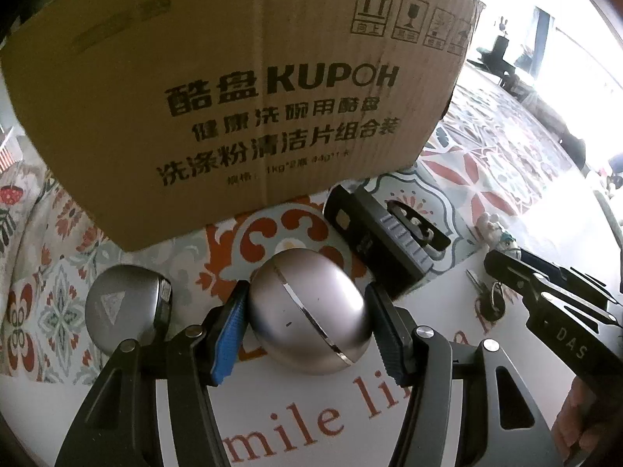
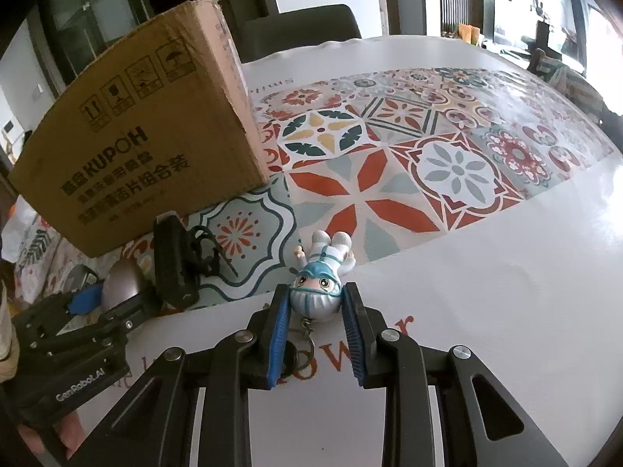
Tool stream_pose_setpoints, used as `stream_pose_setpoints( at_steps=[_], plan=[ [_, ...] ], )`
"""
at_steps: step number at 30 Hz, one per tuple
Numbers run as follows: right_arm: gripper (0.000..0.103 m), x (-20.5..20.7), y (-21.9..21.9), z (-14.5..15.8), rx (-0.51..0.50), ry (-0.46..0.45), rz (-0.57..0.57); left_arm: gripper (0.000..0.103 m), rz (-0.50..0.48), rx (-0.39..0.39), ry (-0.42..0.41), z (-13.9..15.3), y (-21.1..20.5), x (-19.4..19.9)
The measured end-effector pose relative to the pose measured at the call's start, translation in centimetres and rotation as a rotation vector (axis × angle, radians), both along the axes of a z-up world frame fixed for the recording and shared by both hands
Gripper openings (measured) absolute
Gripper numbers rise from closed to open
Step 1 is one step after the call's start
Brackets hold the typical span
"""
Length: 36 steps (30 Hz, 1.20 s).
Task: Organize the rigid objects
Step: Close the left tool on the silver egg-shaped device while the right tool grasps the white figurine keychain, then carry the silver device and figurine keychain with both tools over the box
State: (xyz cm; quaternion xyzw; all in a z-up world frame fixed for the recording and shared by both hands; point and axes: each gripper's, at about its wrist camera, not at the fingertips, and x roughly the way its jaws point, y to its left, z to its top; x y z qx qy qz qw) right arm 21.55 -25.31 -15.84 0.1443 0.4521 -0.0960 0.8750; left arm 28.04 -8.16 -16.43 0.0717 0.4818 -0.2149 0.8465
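My left gripper (image 1: pixel 307 307) is shut on a silver egg-shaped object (image 1: pixel 311 311), and both pads press its sides just above the tablecloth. In the right wrist view my right gripper (image 2: pixel 316 295) is shut on the head of a small white and blue figurine keychain (image 2: pixel 325 260). The figurine lies on its back on the cloth, and its key ring (image 2: pixel 300 350) trails between the fingers. A cardboard box (image 1: pixel 233 89) with black print stands right behind the egg.
A grey round object with a triangle mark (image 1: pixel 124 311) lies left of the egg. A black clip-like device (image 1: pixel 385 233) lies to its right, in front of the box. Keys (image 1: pixel 490 299) rest near it. The patterned tablecloth (image 2: pixel 447 171) stretches away to the right, and a dark chair (image 2: pixel 300 27) stands behind the table.
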Motion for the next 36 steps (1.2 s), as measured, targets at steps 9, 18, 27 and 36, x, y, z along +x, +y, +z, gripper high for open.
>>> stream_pose_setpoints(
  at_steps=[9, 18, 27, 36],
  plan=[
    [0.028, -1.5, 0.4, 1.8, -0.017, -0.059, 0.027, 0.059, 0.025, -0.036, -0.032, 1.5, 0.4, -2.2],
    [0.028, -2.5, 1.0, 3.8, -0.019, -0.111, 0.054, 0.059, 0.045, -0.065, -0.075, 3.9, 1.4, -3.4],
    [0.028, -3.2, 1.7, 6.5, -0.018, -0.174, 0.092, 0.059, 0.065, -0.083, -0.142, 7.0, 2.1, -4.3],
    [0.028, -3.7, 2.9, 9.3, -0.014, -0.243, 0.138, 0.059, 0.080, -0.116, -0.214, 10.4, 3.1, -5.4]
  ],
)
